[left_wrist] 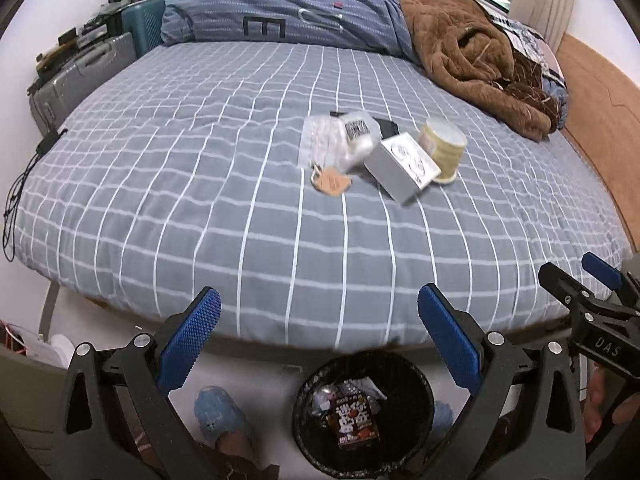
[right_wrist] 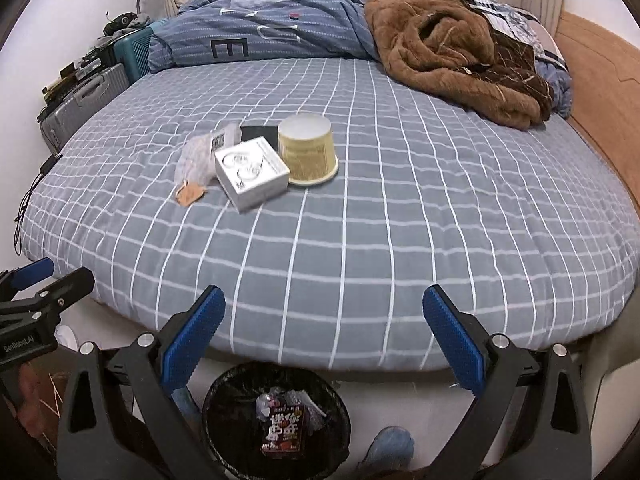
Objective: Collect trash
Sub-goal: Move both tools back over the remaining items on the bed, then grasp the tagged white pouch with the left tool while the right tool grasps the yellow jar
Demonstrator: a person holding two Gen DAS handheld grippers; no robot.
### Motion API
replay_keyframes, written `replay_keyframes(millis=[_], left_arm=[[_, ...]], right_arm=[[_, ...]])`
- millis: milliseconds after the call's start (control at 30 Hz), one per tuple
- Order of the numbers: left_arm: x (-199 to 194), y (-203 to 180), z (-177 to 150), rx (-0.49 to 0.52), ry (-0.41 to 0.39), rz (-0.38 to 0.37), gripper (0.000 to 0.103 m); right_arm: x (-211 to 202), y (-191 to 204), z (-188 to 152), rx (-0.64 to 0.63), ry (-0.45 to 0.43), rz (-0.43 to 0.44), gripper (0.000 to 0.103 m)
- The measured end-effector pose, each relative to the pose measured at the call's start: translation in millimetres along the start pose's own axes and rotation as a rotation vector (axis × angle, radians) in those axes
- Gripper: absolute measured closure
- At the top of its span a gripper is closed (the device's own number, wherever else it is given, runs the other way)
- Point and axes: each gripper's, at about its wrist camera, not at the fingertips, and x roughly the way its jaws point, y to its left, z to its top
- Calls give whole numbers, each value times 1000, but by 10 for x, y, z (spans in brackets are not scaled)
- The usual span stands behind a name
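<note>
Both tools hang above the foot of the bed [left_wrist: 224,216], each with its blue pads spread apart and nothing between them: the left tool [left_wrist: 318,312] and the right tool [right_wrist: 324,312]. Seen from the right wrist, the left tool's body at the left edge reads "GenRoboLAI"; from the left wrist, the right one's shows "DAS".

The trash sits mid-frame on the grey checked sheet: a white box [right_wrist: 251,174] printed with circles touches an upturned yellow cup [right_wrist: 308,150]; a clear plastic bag [right_wrist: 202,156] with a barcode label and a brown paper tag [right_wrist: 190,193] lie beside the box.

At the bottom, a black-lined bin [right_wrist: 276,420] on the floor holds a dark red carton with Chinese characters. The folded duvet [left_wrist: 288,20], upper centre, shows a large "E".
</note>
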Motion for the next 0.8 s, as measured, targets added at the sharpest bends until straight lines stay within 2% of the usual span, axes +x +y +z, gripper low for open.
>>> replay_keyframes(millis=[367,800], left_arm=[[469,-19,662,-5,7,-15,6],[1309,-171,1429,1,35,-59,6]], right_arm=[[488,-37,550,-13,7,7,8],[1186,-131,1162,7,7,56,8]])
